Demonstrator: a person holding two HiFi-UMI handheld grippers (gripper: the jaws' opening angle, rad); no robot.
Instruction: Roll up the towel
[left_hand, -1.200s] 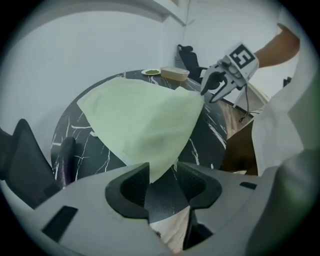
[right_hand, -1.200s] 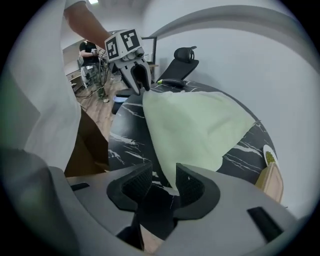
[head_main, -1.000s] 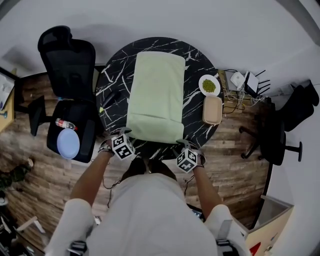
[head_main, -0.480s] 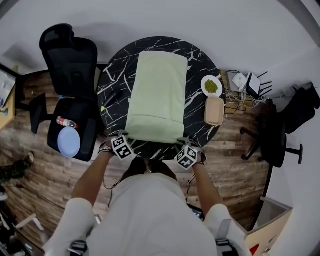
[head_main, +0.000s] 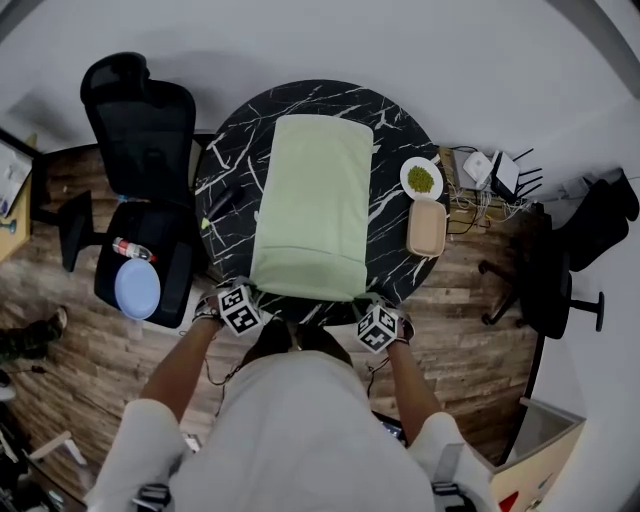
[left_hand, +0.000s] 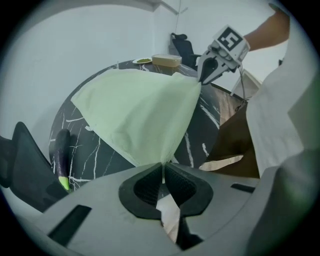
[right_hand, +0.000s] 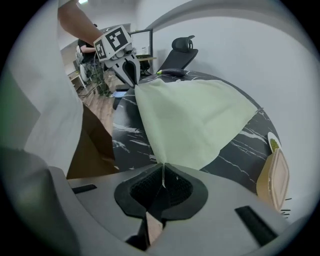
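Black marble table (head_main: 225, 170) is bearing the green towel (head_main: 310, 200) flat at mid-frame. The left gripper (left_hand: 162, 169) and right gripper (right_hand: 163, 172) are just closing onto its near corners, apparently pinching cloth. Next comes curling that lower edge upward.

The round black table (head_main: 395, 130) has white lines like marble. A light green towel (head_main: 312, 205) lies down the middle, from close to the far edge to the near edge. By the left edge lies a dark purple eggplant (head_main: 220, 203) with a green end. By the right edge sits a small white plate (head_main: 406, 181) of green food (head_main: 421, 181), and just beside it, nearer, a tan box (head_main: 426, 227).
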